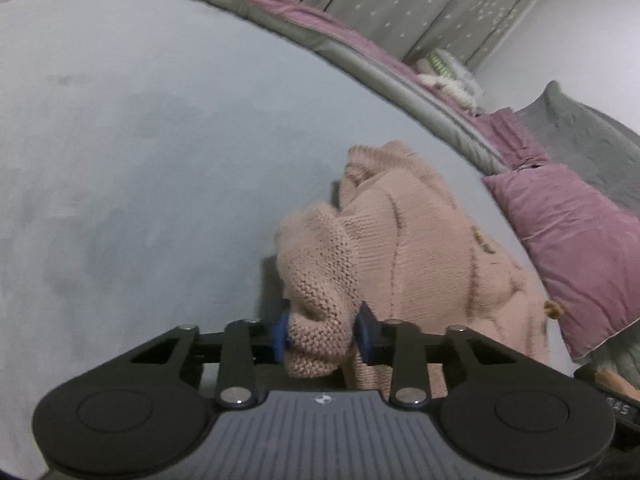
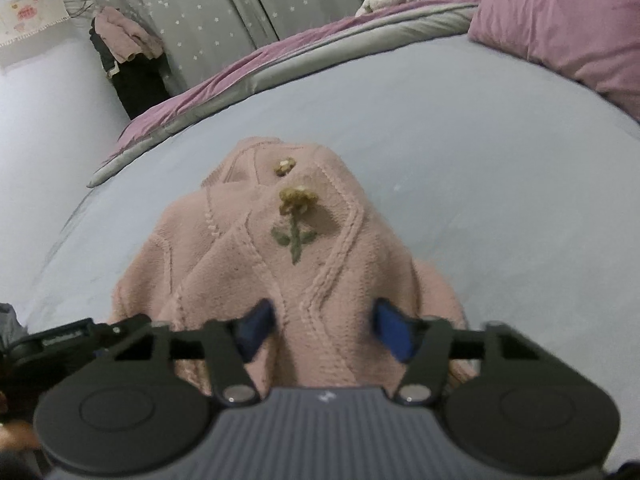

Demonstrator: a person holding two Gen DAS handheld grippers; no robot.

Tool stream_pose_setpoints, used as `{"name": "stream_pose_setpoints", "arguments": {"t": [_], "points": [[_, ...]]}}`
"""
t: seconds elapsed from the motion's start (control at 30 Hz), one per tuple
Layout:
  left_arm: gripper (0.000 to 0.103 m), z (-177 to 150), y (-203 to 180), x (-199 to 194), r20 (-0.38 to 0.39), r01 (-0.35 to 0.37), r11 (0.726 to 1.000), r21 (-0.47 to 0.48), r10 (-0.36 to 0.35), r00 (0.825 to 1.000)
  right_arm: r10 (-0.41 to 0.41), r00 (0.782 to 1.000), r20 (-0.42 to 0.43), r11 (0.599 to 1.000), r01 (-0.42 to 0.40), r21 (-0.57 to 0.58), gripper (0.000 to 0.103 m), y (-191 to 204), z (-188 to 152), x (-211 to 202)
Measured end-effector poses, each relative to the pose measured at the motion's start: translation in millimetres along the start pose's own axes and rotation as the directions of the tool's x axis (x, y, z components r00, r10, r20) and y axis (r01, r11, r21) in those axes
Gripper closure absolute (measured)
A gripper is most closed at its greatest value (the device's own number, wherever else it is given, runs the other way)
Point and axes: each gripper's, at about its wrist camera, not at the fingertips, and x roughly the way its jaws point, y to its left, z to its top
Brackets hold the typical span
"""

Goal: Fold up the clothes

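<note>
Pink knit sweater [image 2: 288, 264] found bunched on the pale blue bed sheet [image 2: 500, 208], near the mauve pillow [image 1: 580, 248] and well short of the rolled quilt [image 1: 360, 56] at the far edge. Not laid flat; body humped, embroidered flower [image 2: 296, 220] facing up.

Left gripper [image 1: 322, 334]: clamped on a thick wad of ribbed knit — likely a cuff or hem, cannot be told which — with fabric bulging between the blue pads [image 1: 366, 336]. Held portion appears raised off the sheet.

Right gripper [image 2: 324, 330]: jaws set apart, straddling a ridge of the sweater's cable-knit front. Pads [image 2: 394, 332] close against the fabric on both sides; whether pinching or merely bracketing cannot be told from this view.

Step in hand, as judged: pick-up and spreading ahead of the first fold. No fold completed.

Next move calls for a secure grasp on the right side, then lifting and drawing both holds apart to flatten the garment on open sheet. Loose knit likely to stretch and sag — even tension advised.
</note>
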Motion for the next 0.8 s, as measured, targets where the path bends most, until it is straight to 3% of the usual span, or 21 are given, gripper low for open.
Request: {"name": "stream_pose_setpoints", "arguments": {"t": [0.1,0.3,0.6,0.8], "points": [[0.077,2.3,-5.2,-8.4,0.047,0.001,1.0,0.025,-0.002,0.999,0.003,1.0,0.025,1.0,-0.003,-0.008,0.077,2.5,0.2,-8.7],[0.078,13.5,-9.3,-29.9,0.143,0.002,0.999,0.045,-0.008,0.99,0.043,0.998,0.056,0.999,-0.043,-0.012,0.085,6.6,1.6,-24.4],[0.079,34.2,1.4,-60.2,0.3,-0.049,0.997,0.057,0.03,0.953,0.18,0.981,0.068,0.984,-0.179,-0.015,0.087,15.0,6.3,-44.6],[0.08,42.8,15.3,-68.0,0.335,-0.118,0.992,0.046,0.096,0.937,0.252,0.967,0.035,0.967,-0.25,-0.051,0.088,33.5,2.4,-51.3]]}}
